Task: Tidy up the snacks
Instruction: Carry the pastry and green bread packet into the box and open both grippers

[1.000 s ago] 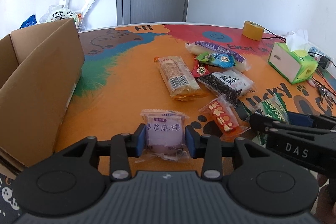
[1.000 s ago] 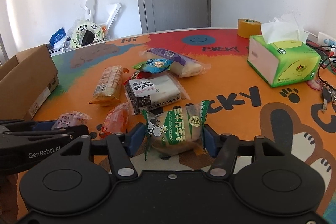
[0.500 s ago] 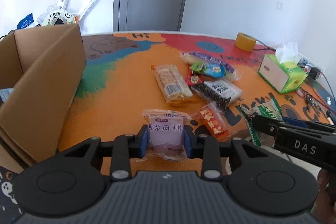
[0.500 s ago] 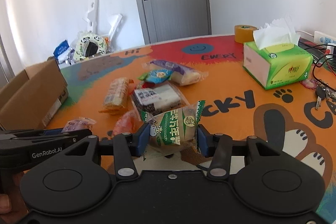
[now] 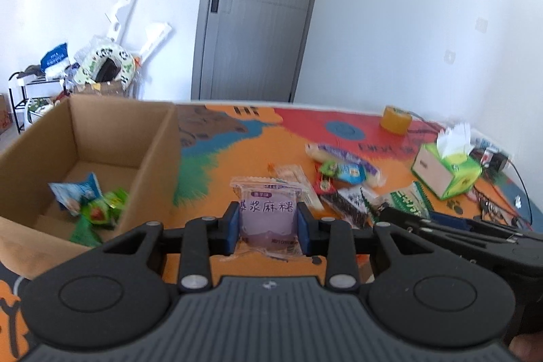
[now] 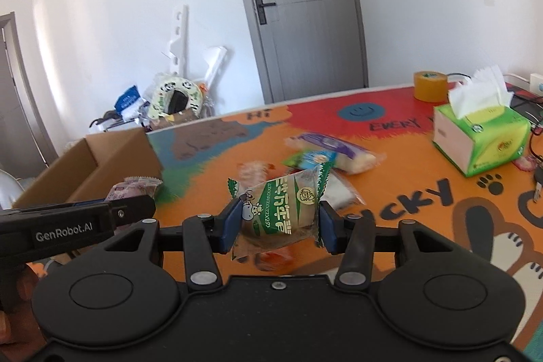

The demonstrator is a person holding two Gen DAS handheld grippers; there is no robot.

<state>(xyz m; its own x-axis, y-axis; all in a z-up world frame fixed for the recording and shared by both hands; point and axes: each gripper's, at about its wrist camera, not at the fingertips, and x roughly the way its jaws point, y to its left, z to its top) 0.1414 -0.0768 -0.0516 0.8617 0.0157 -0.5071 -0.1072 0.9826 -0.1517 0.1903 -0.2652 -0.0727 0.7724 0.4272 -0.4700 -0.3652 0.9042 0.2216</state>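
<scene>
Purple snack [image 5: 266, 219] clamped between left tool [image 5: 267, 228] pads.

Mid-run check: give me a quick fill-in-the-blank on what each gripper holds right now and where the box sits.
1. The left gripper is shut on a ____ packet with Chinese print.
2. The right gripper is shut on a packet with ____ zigzag ends.
3. The cardboard box already holds a few ____.
4. The tissue box on the table is mostly ____.

Missing words: purple; green; snack packets; green
</scene>
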